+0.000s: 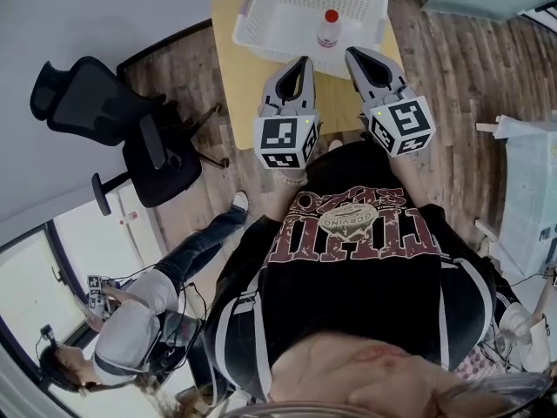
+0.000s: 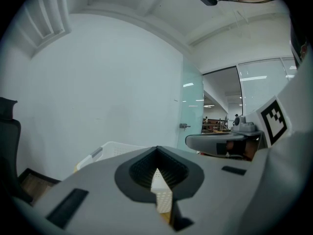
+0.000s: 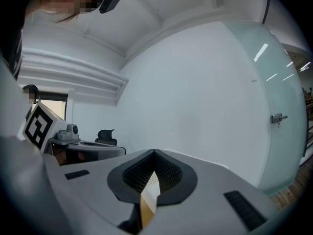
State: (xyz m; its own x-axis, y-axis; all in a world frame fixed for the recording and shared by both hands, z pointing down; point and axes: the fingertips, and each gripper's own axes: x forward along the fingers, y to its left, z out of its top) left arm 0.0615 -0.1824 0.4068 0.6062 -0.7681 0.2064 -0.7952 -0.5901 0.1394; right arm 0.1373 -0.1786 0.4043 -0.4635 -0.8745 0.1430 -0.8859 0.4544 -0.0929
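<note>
Person's shirt: black with a printed front, nearest the head view; both forearms reach forward from it.
Left gripper: held over the near edge of the table, pointing toward the basket. In the left gripper view its jaws meet at the tips, closed, with nothing between them.
Right gripper: just beside the left one, level with it and pointing the same way. In the right gripper view its jaws are likewise pressed together and empty.
Marker cubes: one at the rear of each gripper, near the person's chest.
Table: small, yellow-topped, on a wooden floor.
Basket: white, perforated walls, on the table just beyond both sets of jaw tips; not touched by either.
Bottle: small, clear, red cap, standing upright inside the basket, nearer the right gripper.
Office chair: black, left of the table, well apart from the grippers.
Second person: seated low at the left, in a grey top.
</note>
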